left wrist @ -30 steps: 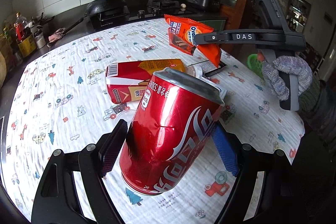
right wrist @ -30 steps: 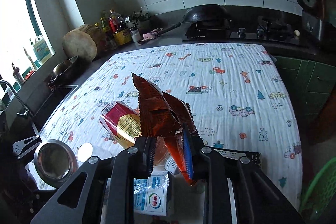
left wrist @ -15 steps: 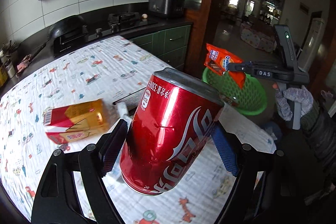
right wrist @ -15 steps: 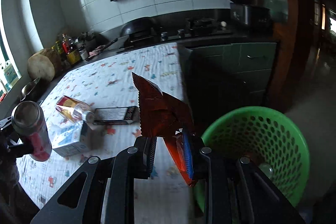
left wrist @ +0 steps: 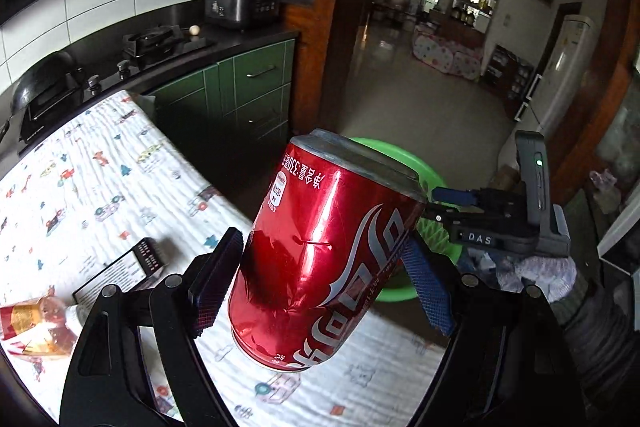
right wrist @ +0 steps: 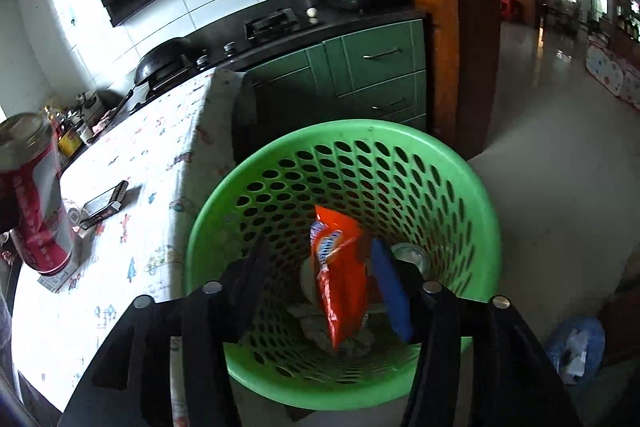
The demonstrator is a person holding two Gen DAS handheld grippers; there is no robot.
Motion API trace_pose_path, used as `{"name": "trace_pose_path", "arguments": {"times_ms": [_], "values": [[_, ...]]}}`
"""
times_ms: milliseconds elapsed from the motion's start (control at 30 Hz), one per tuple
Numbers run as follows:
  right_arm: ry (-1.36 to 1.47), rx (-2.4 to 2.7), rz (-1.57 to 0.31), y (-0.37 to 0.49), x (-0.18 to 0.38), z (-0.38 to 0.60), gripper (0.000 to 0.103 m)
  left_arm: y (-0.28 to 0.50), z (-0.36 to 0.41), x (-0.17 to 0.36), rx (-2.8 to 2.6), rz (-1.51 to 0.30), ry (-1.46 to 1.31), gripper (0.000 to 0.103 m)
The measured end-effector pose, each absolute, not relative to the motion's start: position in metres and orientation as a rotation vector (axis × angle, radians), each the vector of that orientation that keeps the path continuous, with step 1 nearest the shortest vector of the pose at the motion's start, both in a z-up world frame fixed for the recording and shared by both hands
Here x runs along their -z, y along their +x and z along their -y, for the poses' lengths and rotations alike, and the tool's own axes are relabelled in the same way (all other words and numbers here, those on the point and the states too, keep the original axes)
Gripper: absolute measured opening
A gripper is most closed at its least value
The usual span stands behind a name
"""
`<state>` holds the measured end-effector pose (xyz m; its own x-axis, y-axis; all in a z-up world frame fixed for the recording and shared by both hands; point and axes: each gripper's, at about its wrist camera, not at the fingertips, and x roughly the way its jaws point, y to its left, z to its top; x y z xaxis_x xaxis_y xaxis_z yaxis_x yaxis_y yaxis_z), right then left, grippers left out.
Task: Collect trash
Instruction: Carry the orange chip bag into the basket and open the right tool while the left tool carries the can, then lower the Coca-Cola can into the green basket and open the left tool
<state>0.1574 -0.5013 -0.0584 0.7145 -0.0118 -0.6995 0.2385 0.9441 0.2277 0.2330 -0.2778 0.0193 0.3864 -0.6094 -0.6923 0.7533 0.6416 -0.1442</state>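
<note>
Left gripper (left wrist: pixel 320 267) is clamped across the body of the red cola can (left wrist: pixel 324 251), one pad on each side at mid-height, the can tilted with its top toward the upper right of the left wrist frame. Can hangs in the air above the table edge; the green basket (left wrist: pixel 428 175) shows just behind it, mostly hidden by the can.

Right gripper (right wrist: pixel 320 287) sits at lower centre of the right wrist frame, directly over the basket's mouth. Jaws are opening; the orange snack wrapper (right wrist: pixel 340 275) hangs between them, clear of the dark left pad and close by the blue right pad. Contact there cannot be told. Judged released or nearly so.

Handling, judged:
- Can: thin metal, smooth and glossy, so slippery; rigid enough at mid-body but will dent if squeezed hard. No sign whether it is full or empty. Mid-body grip across the width looks right.
- Wrapper: very light, limp, crinkly film. It may cling to a pad or flutter off line. Best taken by pinching a flat edge.

Surroundings:
- Basket is perforated plastic with other refuse at the bottom, standing on the floor just beside the table (right wrist: pixel 168 163) with its patterned cloth.
- Still on the cloth: a dark flat box (right wrist: pixel 105 205) at left of the right wrist frame, and a red-and-gold carton (left wrist: pixel 36 327) at lower left of the left wrist frame.
- In the way: the right gripper occupies the space over the basket, so the can has no clear drop until it leaves.
</note>
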Motion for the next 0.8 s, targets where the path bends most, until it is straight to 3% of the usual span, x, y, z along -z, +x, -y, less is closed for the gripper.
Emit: {"name": "trace_pose_path", "arguments": {"times_ms": [267,800], "values": [[0.324,0.152,-0.707,0.129,0.053,0.502,0.073,0.26,0.335,0.004,0.869,-0.86,0.192,0.08],[0.296,0.132,-0.675,0.107,0.039,0.476,0.08,0.249,0.337,0.014,0.888,-0.885,0.119,0.084]]}}
